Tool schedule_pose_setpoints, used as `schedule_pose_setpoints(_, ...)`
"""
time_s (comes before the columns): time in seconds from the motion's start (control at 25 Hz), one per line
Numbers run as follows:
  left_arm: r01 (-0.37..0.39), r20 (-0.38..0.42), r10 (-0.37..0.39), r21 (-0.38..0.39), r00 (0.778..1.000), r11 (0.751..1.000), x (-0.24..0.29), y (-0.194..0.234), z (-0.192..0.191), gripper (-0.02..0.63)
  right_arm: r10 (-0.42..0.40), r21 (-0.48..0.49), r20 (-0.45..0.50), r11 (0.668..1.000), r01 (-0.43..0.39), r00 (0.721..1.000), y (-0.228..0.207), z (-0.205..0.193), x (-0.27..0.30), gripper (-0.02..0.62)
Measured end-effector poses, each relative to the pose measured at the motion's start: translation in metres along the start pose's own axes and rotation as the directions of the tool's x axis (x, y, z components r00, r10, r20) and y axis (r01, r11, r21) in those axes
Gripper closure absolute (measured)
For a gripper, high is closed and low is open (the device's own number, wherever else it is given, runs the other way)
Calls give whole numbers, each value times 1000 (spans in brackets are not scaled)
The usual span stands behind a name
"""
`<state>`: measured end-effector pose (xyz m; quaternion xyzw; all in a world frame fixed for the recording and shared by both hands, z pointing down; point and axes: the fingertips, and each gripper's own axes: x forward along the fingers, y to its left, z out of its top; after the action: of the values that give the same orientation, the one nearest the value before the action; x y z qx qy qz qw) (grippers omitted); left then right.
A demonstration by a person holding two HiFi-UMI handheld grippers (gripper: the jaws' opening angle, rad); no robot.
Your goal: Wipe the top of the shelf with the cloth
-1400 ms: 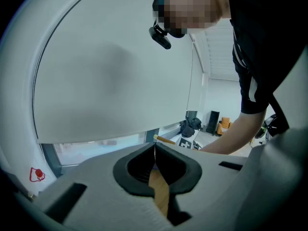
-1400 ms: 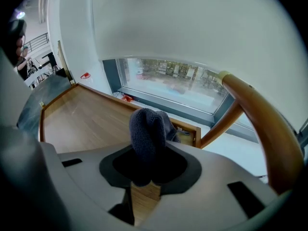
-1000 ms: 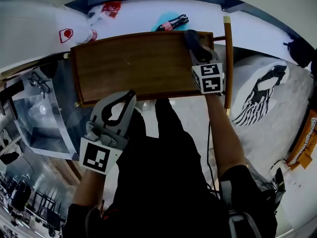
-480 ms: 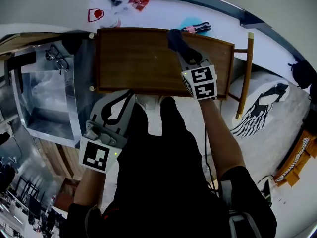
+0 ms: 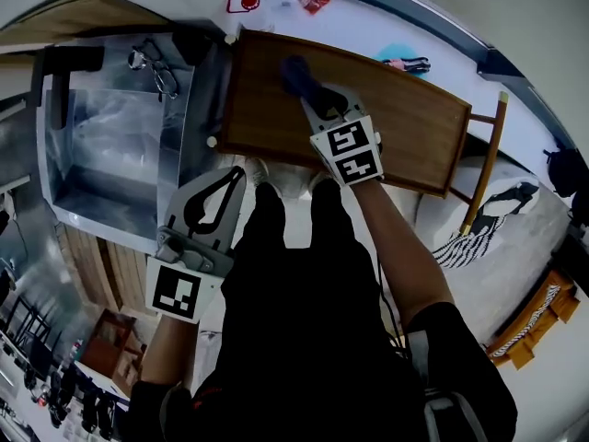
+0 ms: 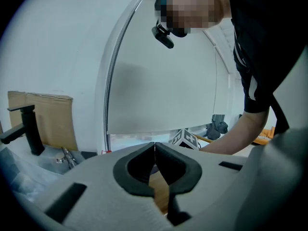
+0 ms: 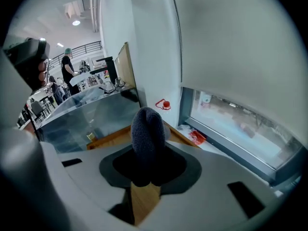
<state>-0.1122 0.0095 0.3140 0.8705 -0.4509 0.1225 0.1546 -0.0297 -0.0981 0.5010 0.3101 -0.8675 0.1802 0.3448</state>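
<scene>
Found the dark grey cloth (image 7: 147,138) pinched between the jaws of the right gripper (image 5: 309,92) and set down on the wooden shelf top (image 5: 405,132), near its left end. Noted the left gripper (image 6: 154,153) held off the shelf's near edge, jaws pressed together on nothing. Judged the wipe under way: cannot tell which part is already done, but most of the board lies to the right of the cloth.

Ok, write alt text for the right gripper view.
The right gripper is shut on a dark grey cloth, held above the wooden shelf top. A metal sink unit lies behind on the left, a window on the right.
</scene>
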Motion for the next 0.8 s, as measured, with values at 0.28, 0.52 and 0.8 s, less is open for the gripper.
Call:
schedule_pose_setpoints(0.28, -59, 5, 59, -32, 998, 998, -37, 31, -14, 583, 61, -62, -36, 996, -63, 998, 48, 9, 44, 494)
schedule_pose_setpoints(0.52, -93, 9, 93, -52, 996, 994, -59, 51, -20, 583, 91, -108, -79, 989, -99, 993, 75, 8, 75, 494)
schedule_pose_setpoints(0.8, -101, 17, 102, -64, 995, 993, -70, 62, -24, 583, 110, -126, -153, 983, -130, 982, 93, -12, 103, 494)
